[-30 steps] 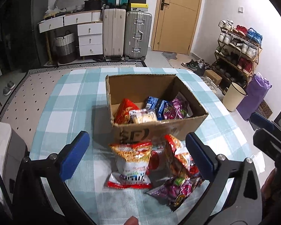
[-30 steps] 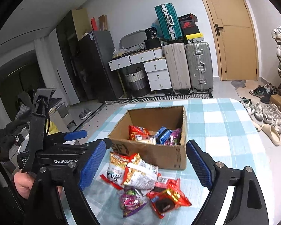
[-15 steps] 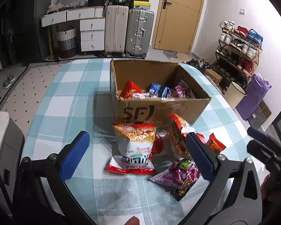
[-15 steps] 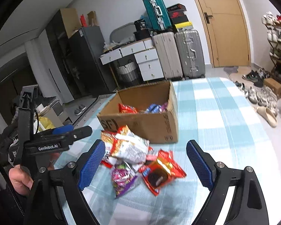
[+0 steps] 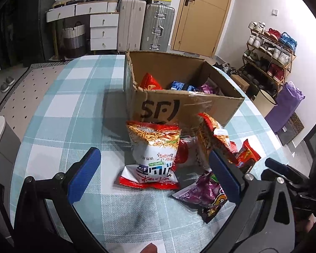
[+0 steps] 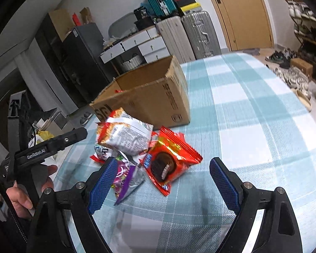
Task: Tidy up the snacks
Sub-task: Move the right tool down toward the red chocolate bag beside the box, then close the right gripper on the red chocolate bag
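A cardboard box [image 5: 185, 107] stands open on the table [image 5: 73, 113], which is covered in a blue-and-white check cloth. Inside it lie several snack packets, a red one [image 5: 150, 82] at the left, blue and purple ones further right.

Just in front of the box's near wall is a loose heap of snacks: a noodle-snack bag [image 5: 154, 154] leaning towards the box, a purple packet [image 5: 202, 194] near and to its right, and a red cookie packet [image 6: 170, 160] at the right edge of the heap.

The left gripper [image 5: 155, 172] has its jaws wide apart with nothing gripped; the noodle-snack bag appears between them. The right gripper [image 6: 164, 185] is likewise spread and empty, just near the cookie packet; whether a pad touches the purple packet is unclear.
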A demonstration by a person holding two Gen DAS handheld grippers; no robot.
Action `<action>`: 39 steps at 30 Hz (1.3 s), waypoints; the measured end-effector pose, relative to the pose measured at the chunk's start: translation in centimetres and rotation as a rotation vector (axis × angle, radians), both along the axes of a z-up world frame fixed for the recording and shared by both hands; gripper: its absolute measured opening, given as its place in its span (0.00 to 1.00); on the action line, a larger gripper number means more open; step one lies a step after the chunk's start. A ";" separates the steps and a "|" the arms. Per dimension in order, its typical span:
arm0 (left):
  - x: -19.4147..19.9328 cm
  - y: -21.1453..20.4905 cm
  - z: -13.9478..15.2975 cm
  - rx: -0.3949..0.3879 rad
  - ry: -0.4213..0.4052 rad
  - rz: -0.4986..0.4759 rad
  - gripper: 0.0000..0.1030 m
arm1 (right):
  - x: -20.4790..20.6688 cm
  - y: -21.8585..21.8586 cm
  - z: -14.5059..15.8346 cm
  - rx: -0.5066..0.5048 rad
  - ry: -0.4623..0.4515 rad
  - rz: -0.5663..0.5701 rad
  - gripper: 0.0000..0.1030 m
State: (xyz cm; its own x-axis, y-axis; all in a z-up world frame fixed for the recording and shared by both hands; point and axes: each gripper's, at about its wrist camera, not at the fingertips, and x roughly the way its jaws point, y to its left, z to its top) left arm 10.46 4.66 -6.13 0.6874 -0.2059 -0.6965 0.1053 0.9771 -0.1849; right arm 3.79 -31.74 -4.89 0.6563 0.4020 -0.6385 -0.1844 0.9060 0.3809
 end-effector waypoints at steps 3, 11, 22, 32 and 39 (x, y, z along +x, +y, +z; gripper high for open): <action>0.4 0.2 -0.5 -0.005 0.010 0.001 0.99 | 0.7 -0.1 -1.0 0.020 0.030 -0.002 0.87; 1.1 0.5 -1.1 -0.010 0.025 0.003 0.99 | 2.8 -0.1 -3.0 0.092 0.091 -0.029 0.87; 1.8 1.2 -1.9 -0.017 0.036 0.015 0.99 | 4.5 1.3 -3.3 0.104 0.105 -0.029 0.64; 2.1 1.9 -3.0 -0.021 0.058 0.022 0.99 | 3.8 0.7 -4.0 0.132 0.084 -0.012 0.37; 2.1 1.8 -3.1 -0.017 0.065 0.018 0.99 | 3.3 0.2 -3.8 0.140 0.074 -0.022 0.37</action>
